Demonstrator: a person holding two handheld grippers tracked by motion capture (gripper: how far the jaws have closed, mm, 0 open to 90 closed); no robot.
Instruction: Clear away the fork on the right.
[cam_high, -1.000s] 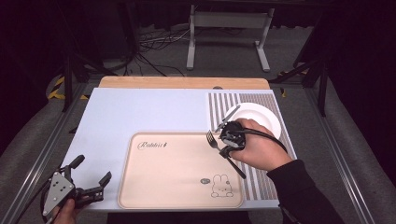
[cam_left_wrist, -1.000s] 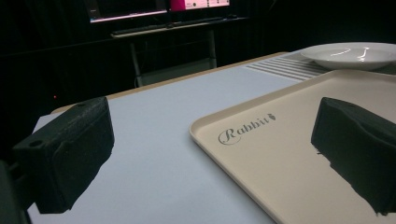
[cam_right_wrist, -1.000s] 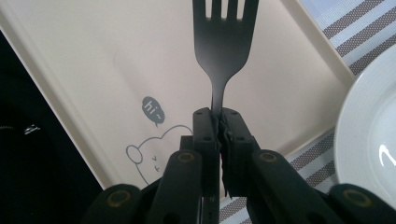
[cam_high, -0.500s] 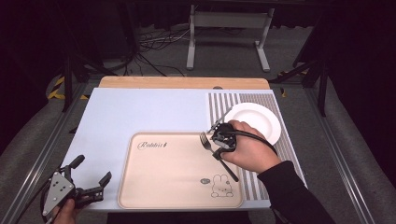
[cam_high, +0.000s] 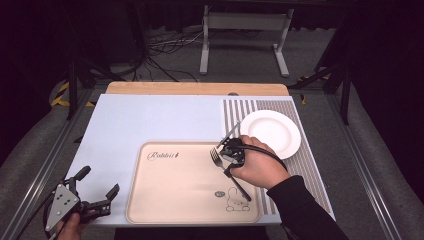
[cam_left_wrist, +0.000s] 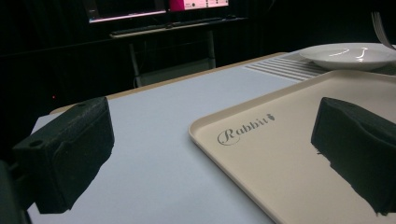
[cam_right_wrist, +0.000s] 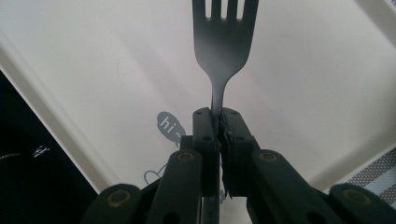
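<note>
Where the fork (cam_right_wrist: 225, 44) narrows below its tines, we see the right gripper (cam_right_wrist: 219, 122) clamped on the neck, both black jaws pressed against the metal from either side. From the high view we read the fork (cam_high: 216, 156) as held above the right half of the beige tray (cam_high: 170, 200), tines pointing left and far, handle slanting back towards the near right under the hand. The right gripper (cam_high: 231, 150) sits at the tray's far right part, with its cable looping over the hand. Beneath the fork, the right gripper view shows the tray's printed "hi" bubble (cam_right_wrist: 168, 125).

We find the white plate (cam_high: 272, 132) to the far right of the tray, on the striped part of the light blue mat (cam_high: 150, 120); it lies apart from the fork. At the near left corner of the table, the left gripper (cam_high: 92, 192) rests with its jaws spread wide and nothing between them. Its own view shows the tray's left rim (cam_left_wrist: 224, 149) between the two pads (cam_left_wrist: 70, 154).
</note>
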